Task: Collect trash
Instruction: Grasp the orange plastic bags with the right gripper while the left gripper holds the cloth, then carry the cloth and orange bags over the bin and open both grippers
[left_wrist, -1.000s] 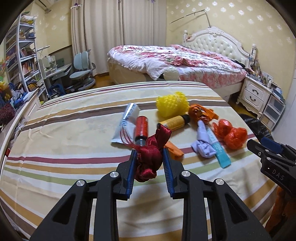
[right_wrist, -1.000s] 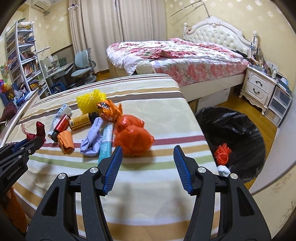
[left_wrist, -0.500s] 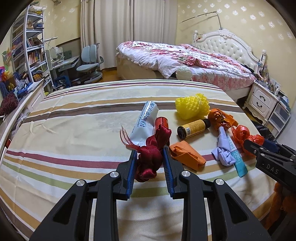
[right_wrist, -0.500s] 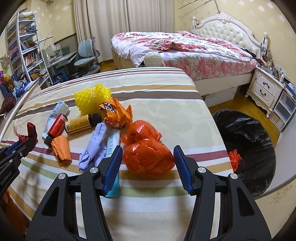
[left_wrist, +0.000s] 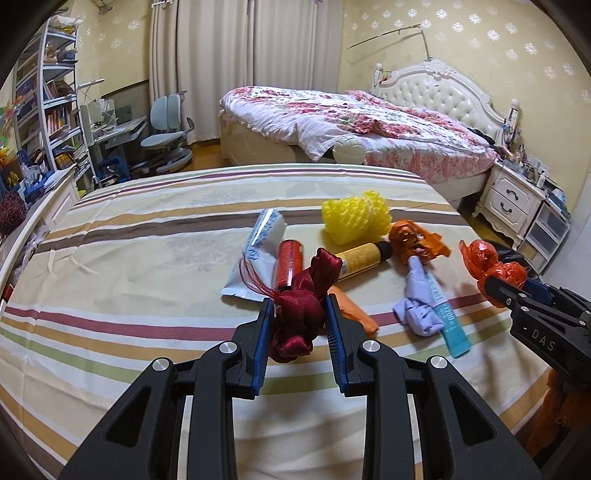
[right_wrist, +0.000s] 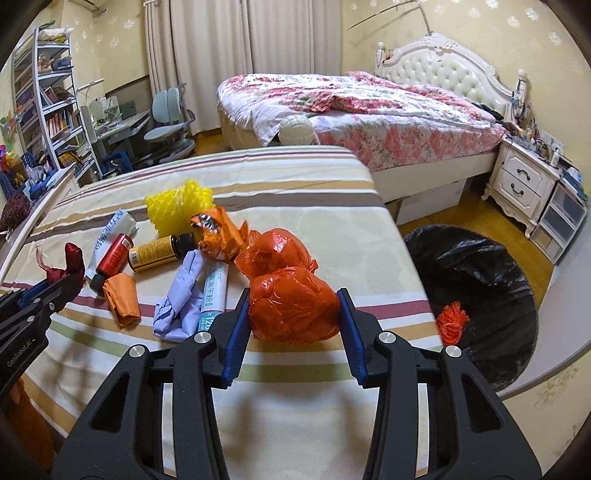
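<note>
A: Left gripper (left_wrist: 298, 325) is pinched tight on the dark red ribbon wad (left_wrist: 299, 314), lifted clear of the striped bedspread (left_wrist: 129, 258). Right gripper (right_wrist: 291, 325) has its blue pads against both sides of the orange plastic bag (right_wrist: 291, 299), which looks raised off the spread, on the side of the trash pile nearest the black bin bag (right_wrist: 476, 288)

B: What might go wrong?

A: The orange bag is puffy and slick. I'd judge it could squirm out of the pads on the way to the bin bag, which sits on the floor off the bedspread's edge. Its loose upper lobe lies next to the orange wrapper (right_wrist: 218, 236), so that could be dragged along

B: And the ribbon?

A: Frayed threads trail from it toward the white tube (left_wrist: 255, 258) and red bottle (left_wrist: 289, 263), farther from the bin bag. A snag seems unlikely but possible

B: What's left?

A: Yellow foam net (right_wrist: 179, 206), amber bottle (right_wrist: 159, 253), lilac cloth (right_wrist: 181, 295), blue-white tube (right_wrist: 214, 291), folded orange piece (right_wrist: 122, 299). An orange mesh scrap (right_wrist: 452, 321) already lies in the bin bag
</note>
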